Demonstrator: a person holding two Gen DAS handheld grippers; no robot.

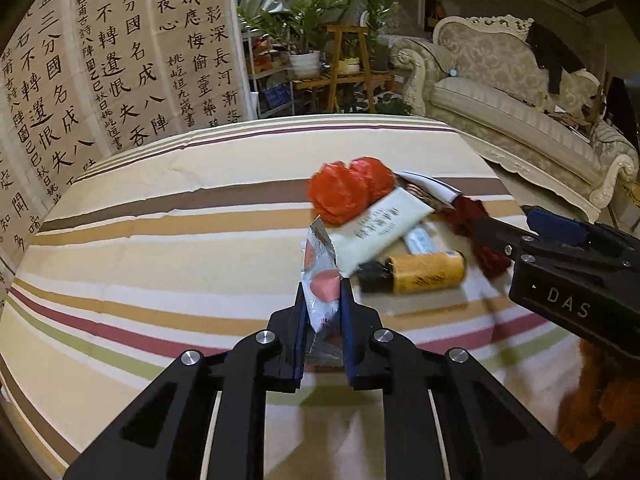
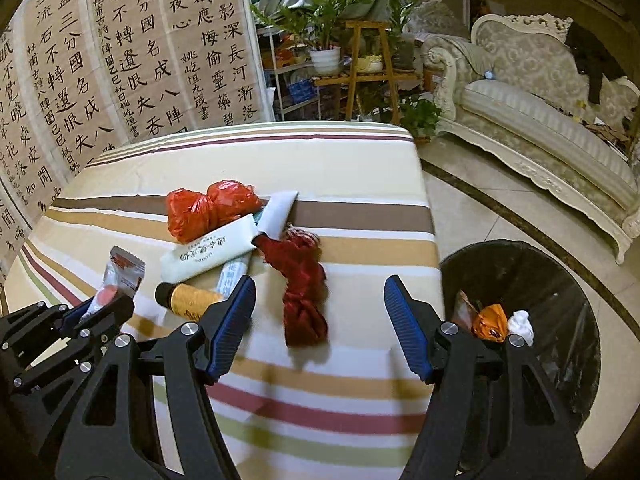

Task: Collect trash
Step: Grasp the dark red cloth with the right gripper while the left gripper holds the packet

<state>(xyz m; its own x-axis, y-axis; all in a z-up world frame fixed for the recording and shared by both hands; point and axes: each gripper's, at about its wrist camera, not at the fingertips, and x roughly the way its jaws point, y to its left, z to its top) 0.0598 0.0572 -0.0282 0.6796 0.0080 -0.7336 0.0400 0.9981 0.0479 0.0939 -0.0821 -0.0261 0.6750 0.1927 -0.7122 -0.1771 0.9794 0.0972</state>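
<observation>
My left gripper is shut on a white snack wrapper with a pink spot, held above the striped table; it also shows in the right wrist view. My right gripper is open and empty, just in front of a dark red crumpled wrapper. A trash pile lies on the table: a red plastic bag, a white sachet, a yellow tube with a black cap and a white paper piece.
A black bin stands on the floor at the table's right edge, holding an orange wrapper and white paper. The striped tablecloth covers the table. A sofa and plant shelves stand beyond.
</observation>
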